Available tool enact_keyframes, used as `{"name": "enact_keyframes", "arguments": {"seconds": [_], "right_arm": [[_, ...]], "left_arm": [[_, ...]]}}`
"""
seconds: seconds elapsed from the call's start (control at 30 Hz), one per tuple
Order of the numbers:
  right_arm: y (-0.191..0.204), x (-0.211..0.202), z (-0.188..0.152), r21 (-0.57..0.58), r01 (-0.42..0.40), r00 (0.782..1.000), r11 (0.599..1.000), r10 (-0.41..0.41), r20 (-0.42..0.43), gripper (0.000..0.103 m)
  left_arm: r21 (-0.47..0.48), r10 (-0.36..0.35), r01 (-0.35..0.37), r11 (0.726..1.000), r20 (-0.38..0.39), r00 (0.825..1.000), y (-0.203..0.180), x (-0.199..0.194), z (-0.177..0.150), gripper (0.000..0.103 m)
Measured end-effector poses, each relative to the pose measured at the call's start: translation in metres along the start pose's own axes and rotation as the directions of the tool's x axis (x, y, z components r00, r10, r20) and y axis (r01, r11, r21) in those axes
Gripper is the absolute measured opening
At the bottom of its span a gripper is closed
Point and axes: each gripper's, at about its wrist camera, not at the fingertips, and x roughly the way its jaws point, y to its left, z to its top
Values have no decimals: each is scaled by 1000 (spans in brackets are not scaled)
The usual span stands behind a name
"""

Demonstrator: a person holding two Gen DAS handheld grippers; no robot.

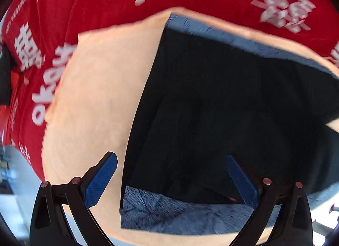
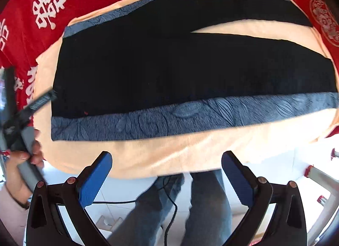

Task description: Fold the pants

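The pants point(image 2: 169, 66) lie flat across the middle of the right wrist view, on a peach cloth point(image 2: 169, 152) that covers the surface. They are black with a blue leaf-patterned band point(image 2: 190, 116) along the near long edge and another band along the far edge. The two legs run toward the right of the frame, with a narrow wedge of peach cloth showing between them at upper right. A red cloth point(image 2: 42, 2) with white characters lies under the peach cloth and fills the top and left edges of the frame.

The right hand-held gripper point(image 2: 166, 176) hangs off the near edge of the surface at the bottom centre of its view, fingers wide apart with nothing between them, clear of the pants. Below it are a person's legs point(image 2: 201, 203) in jeans and a black cable on a pale floor.

At the left edge of the same view, a hand point(image 2: 25, 161) grips the grey handle of the left hand-held gripper point(image 2: 40, 99), whose tip is at the left end of the pants; from here I cannot tell whether it touches them.

In the left wrist view, the left hand-held gripper point(image 1: 171, 178) is close above the end of the pants point(image 1: 222, 108), fingers spread wide and empty. One finger point(image 1: 101, 182) is over the peach cloth point(image 1: 95, 97), the other over the black fabric near the blue band point(image 1: 169, 214) at the bottom of the frame.
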Motion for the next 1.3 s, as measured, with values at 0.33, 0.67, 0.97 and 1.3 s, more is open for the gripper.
{"name": "enact_keyframes", "arguments": {"seconds": [0.33, 0.67, 0.97, 1.3], "right_arm": [[-15, 73, -7, 99, -435, 897, 895, 440, -41, 95], [16, 138, -20, 199, -594, 788, 779, 614, -48, 75], [33, 84, 22, 96, -690, 723, 718, 689, 48, 75], [-53, 117, -11, 255, -614, 785, 747, 612, 95, 75]], "left_arm": [[-67, -40, 41, 997, 22, 999, 56, 15, -41, 103], [-210, -328, 310, 927, -54, 943, 56, 11, -91, 103], [-321, -491, 466, 825, 3, 871, 29, 9, -80, 103], [-311, -481, 459, 832, 6, 877, 25, 5, -75, 93]]}}
